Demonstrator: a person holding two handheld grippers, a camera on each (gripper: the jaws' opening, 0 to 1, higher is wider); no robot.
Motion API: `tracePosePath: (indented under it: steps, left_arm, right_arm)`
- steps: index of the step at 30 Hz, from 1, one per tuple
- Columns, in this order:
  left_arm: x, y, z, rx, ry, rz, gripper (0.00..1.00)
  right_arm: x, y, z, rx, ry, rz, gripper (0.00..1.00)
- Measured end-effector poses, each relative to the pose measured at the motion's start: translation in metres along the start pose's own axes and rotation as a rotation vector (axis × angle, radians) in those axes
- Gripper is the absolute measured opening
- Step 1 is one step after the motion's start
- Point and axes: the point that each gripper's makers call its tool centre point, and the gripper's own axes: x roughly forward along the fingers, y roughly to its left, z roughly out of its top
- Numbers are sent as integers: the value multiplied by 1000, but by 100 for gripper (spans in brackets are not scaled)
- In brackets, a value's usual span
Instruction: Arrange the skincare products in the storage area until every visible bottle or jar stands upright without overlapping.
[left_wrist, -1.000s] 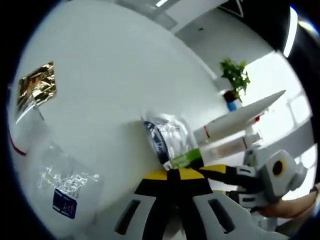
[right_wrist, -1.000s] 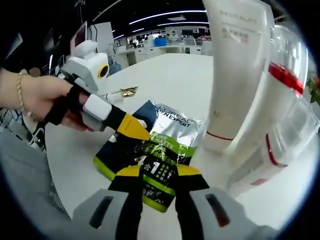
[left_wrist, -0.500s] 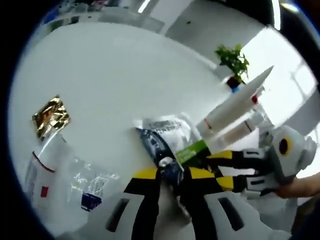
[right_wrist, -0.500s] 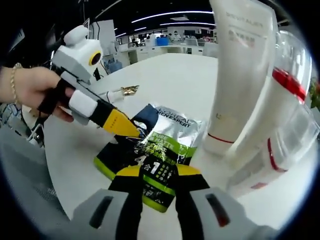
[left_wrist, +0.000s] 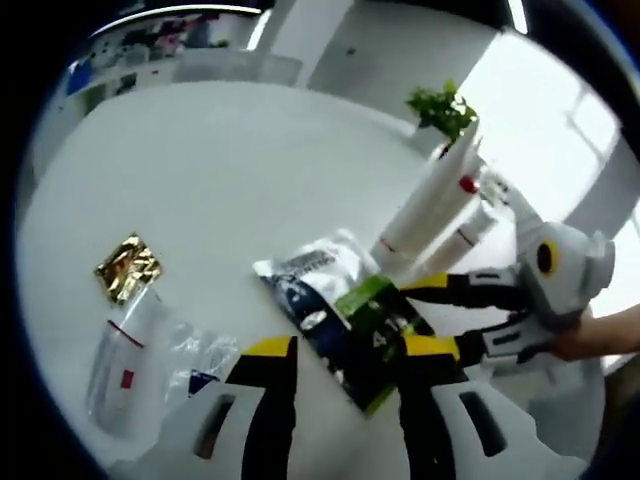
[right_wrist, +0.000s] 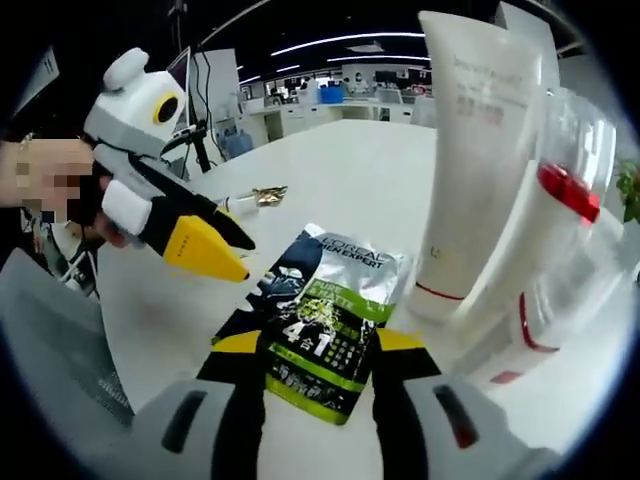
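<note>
Right gripper view: right gripper (right_wrist: 318, 350) spread wide around a flat silver-and-green foil sachet (right_wrist: 325, 320) lying on the white tabletop (right_wrist: 340, 180). Left gripper (left_wrist: 340, 360) also released. Sachet looks light, floppy, slippery; pinch an edge.

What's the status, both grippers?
Left gripper open, lifted. Right gripper open astride flat sachet. White tube upright, bagged bottle leaning against it.
</note>
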Motion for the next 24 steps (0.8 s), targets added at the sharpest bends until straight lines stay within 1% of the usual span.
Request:
tracePosePath:
  steps: [7,12,17,20,24]
  left_arm:
    - [-16,-6,0,45,-25,22,44]
    - [-28,-12,-3,79,-40,33,50]
    - [-37,-18,-10,98,-52,41,56]
    - [-43,-23,-15,104,-59,40,61]
    - [-49,-29,-22,108,-65,40,65]
  right_arm:
    - [-15,2,1,8,-14,-3,46]
    - [-30,6,0,8,-37,7,50]
    - [-40,16,-1,2,-41,70,65]
    - [-47,21,2,-3,-55,91,65]
    - [-56,28,3,1,-59,124,70]
